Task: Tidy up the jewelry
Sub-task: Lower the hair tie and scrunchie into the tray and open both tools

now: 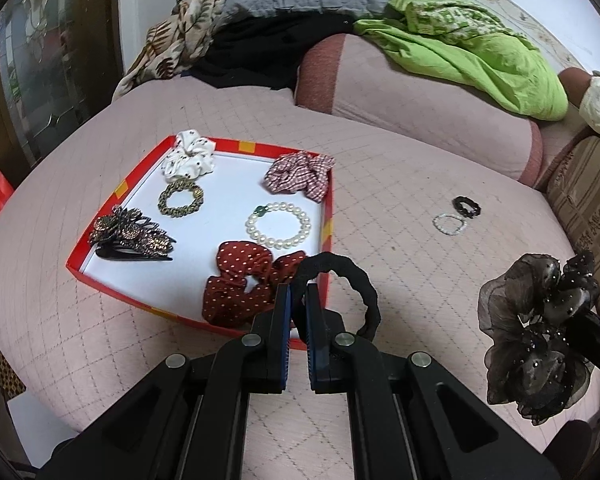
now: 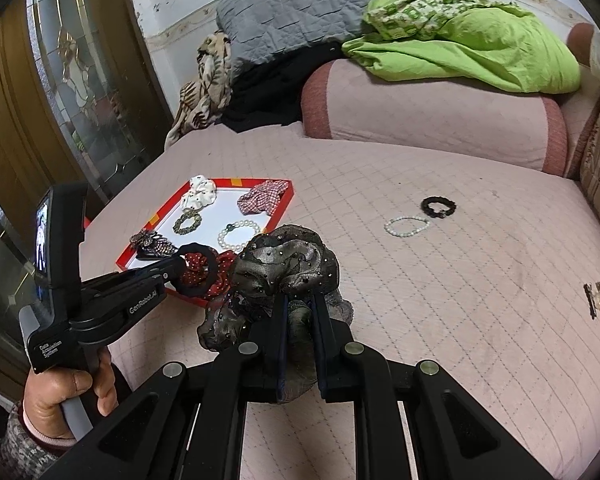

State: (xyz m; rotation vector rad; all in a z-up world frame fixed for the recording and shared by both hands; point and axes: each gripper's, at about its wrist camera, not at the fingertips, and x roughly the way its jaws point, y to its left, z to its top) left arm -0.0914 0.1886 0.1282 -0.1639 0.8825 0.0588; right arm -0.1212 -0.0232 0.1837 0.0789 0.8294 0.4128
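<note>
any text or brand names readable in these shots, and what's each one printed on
"GenRobot.AI": on the side of the left gripper, printed along its arm, seen in the right wrist view.
"Data Acquisition System": on the lower body of that same gripper, above the hand holding it; small but legible.
The little screen on the back of that gripper shows a picture; nothing on it can be read.
No readable text on the red tray or the bedding.

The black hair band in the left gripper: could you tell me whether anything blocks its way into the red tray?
Nothing visible blocks the black hair band; it hangs over the red tray corner, though the red dotted scrunchie fills that spot.
</note>
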